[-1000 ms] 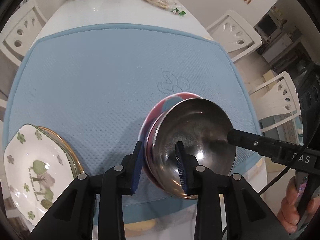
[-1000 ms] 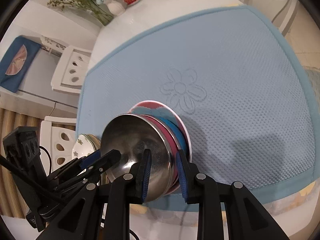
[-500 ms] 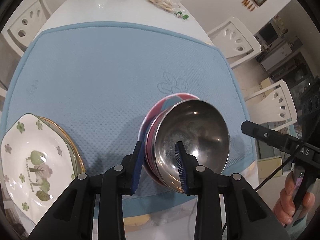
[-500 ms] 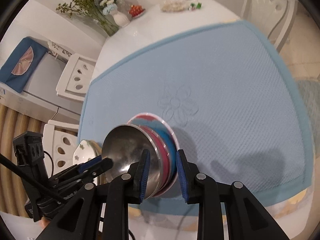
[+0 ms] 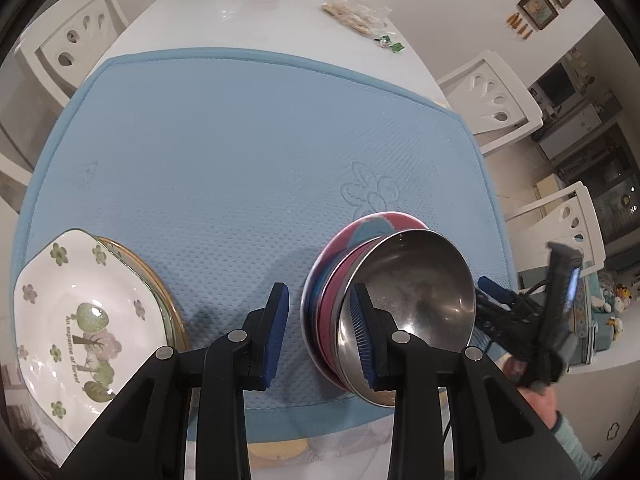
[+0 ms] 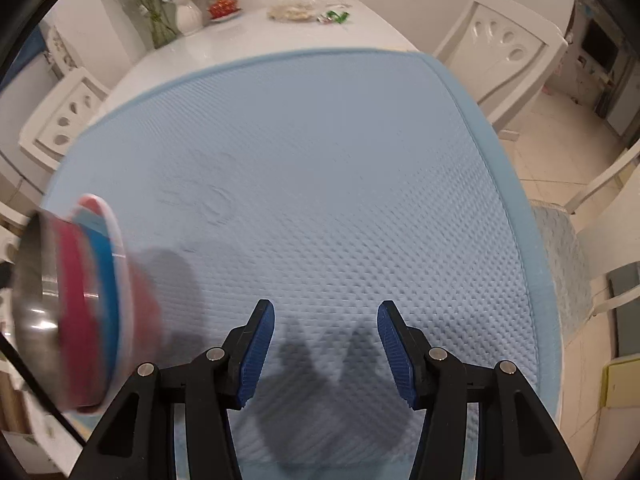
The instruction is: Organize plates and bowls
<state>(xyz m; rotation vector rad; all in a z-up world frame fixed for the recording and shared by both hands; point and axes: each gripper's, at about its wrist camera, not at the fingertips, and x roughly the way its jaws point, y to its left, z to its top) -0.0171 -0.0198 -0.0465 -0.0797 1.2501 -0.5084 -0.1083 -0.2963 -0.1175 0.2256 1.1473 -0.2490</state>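
A stack of bowls (image 5: 326,304) stands tilted near the front edge of the blue mat (image 5: 240,160), with a steel bowl (image 5: 420,280) on top of pink, blue and white ones. My left gripper (image 5: 318,332) is shut on its near wall, one pad inside the steel bowl and the other at the outer rim. To the right of the stack (image 6: 76,320), my right gripper (image 6: 326,344) hangs over bare mat (image 6: 320,200). Its jaws are opening with nothing between them. The left wrist view shows it (image 5: 490,300) just right of the stack. A flowered white plate (image 5: 80,320) lies on gold-rimmed plates at the mat's left front.
White chairs (image 5: 492,96) stand around the white table (image 5: 248,20). A vase (image 6: 188,16), a red dish (image 6: 224,8) and a snack bag (image 5: 352,12) sit at its far end. A hand and sleeve (image 5: 560,432) hold the right gripper. The mat's front edge (image 5: 320,412) is close below.
My right gripper has let go of the stack's rim, opened, and swung right and down over bare mat. The left gripper has stayed on the stack.
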